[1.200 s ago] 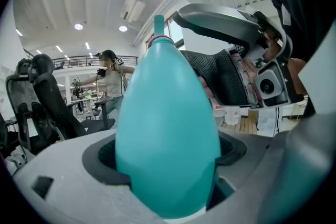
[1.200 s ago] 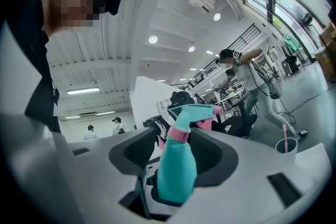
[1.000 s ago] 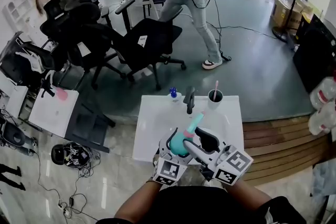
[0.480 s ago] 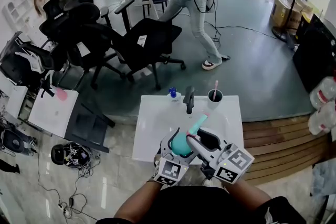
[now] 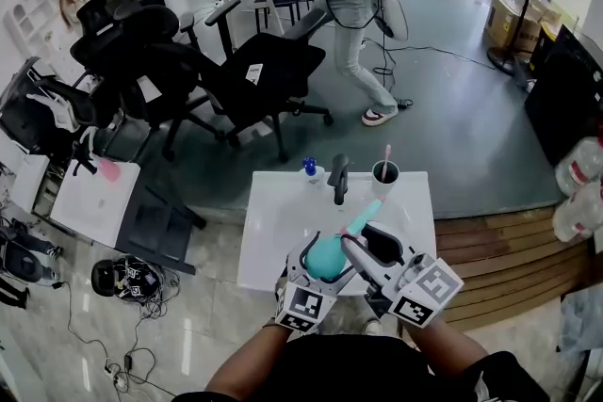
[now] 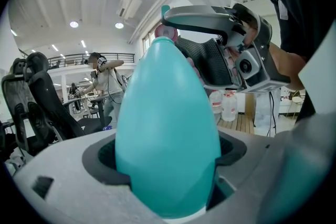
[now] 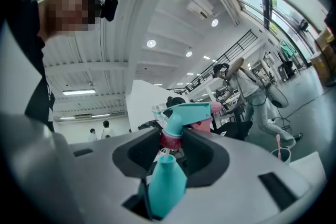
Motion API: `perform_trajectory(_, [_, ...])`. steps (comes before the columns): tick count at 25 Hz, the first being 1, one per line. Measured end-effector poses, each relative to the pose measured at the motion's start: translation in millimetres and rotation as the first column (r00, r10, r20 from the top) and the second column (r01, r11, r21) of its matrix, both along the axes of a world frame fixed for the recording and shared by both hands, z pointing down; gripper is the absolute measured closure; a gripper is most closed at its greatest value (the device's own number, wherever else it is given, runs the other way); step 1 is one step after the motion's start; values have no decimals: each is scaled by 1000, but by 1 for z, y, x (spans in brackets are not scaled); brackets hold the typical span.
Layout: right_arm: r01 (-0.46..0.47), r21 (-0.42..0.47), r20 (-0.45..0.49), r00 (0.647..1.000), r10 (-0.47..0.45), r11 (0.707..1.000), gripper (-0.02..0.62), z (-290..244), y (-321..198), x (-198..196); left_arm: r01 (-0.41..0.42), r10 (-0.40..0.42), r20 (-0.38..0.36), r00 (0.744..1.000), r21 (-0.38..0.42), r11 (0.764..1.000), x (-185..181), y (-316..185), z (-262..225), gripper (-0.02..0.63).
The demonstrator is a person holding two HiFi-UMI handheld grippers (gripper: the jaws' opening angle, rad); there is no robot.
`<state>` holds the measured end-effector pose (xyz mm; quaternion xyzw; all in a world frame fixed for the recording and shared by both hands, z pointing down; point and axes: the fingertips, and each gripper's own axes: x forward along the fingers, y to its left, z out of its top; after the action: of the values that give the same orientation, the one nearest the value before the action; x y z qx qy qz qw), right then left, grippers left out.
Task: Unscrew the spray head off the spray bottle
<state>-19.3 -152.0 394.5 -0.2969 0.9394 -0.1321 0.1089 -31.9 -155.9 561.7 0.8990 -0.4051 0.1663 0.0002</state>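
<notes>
Black office chairs point(image 5: 254, 75) crowd the floor beyond the far left corner of the white table point(image 5: 273, 231), and a person point(image 5: 353, 5) stands farther off, past the table's far edge.

Above the table's near edge, the left gripper point(image 6: 165, 153) has its 2 dark-padded jaws clamped on the rounded teal body of the spray bottle point(image 6: 168, 123). The bottle is held up in the air, clear of the tabletop, and tilted so its neck leans toward the table's far right side.

Just right of it, also above the near edge, the right gripper point(image 7: 170, 147) reaches across to the bottle's top. Its jaws have just been closing and now stand at a middling width, pressed on either side of the pink collar point(image 7: 170, 140) of the spray head point(image 7: 189, 113). The teal trigger and nozzle stick out beyond the pads. In the right gripper view the collar sits just above the bottle's open neck and apart from it, with 1 thin pale tube running between them.

Along the table's far edge, from left to right, stand a small blue-topped bottle point(image 5: 311, 169), a black upright fixture point(image 5: 340, 179) and a black cup point(image 5: 385, 172) holding a pink stick point(image 5: 386, 155).

Wooden boards point(image 5: 490, 259) lie along the floor to the right of the table.
</notes>
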Motion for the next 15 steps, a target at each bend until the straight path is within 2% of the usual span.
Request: perform_trajectory(15, [-86, 107, 23, 996, 84, 990, 453, -40, -13, 33, 38, -32, 51, 998, -108, 993, -19, 3, 60, 143])
